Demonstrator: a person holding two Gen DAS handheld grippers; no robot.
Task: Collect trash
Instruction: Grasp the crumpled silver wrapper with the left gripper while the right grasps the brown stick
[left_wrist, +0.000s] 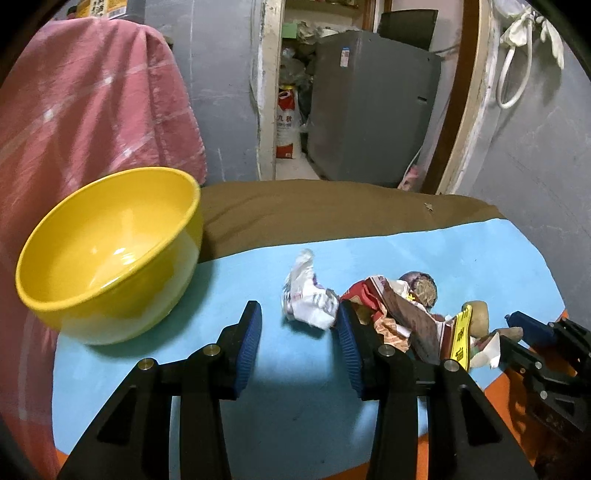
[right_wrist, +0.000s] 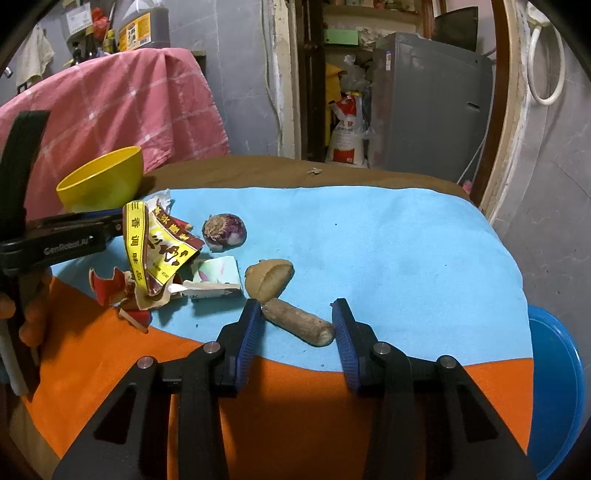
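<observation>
My left gripper (left_wrist: 299, 325) is open; a crumpled white wrapper (left_wrist: 308, 295) lies just ahead of it, touching its right finger. A yellow bowl (left_wrist: 110, 251) stands to its left, empty. Torn red and yellow packaging (left_wrist: 402, 314) (right_wrist: 159, 251) lies right of the wrapper. My right gripper (right_wrist: 295, 321) is open around a brown root piece (right_wrist: 299, 321) on the blue cloth (right_wrist: 388, 258). A potato half (right_wrist: 269, 278), a purple onion (right_wrist: 224, 232) and a flat white carton (right_wrist: 216, 282) lie ahead. The left gripper (right_wrist: 110, 225) shows at left in the right wrist view.
A pink cloth (left_wrist: 85, 110) hangs behind the bowl. An orange cloth (right_wrist: 295, 387) covers the near table part, brown cloth (left_wrist: 332, 210) the far part. A blue basin (right_wrist: 557, 387) sits low at the right. A grey appliance (left_wrist: 369, 118) stands beyond.
</observation>
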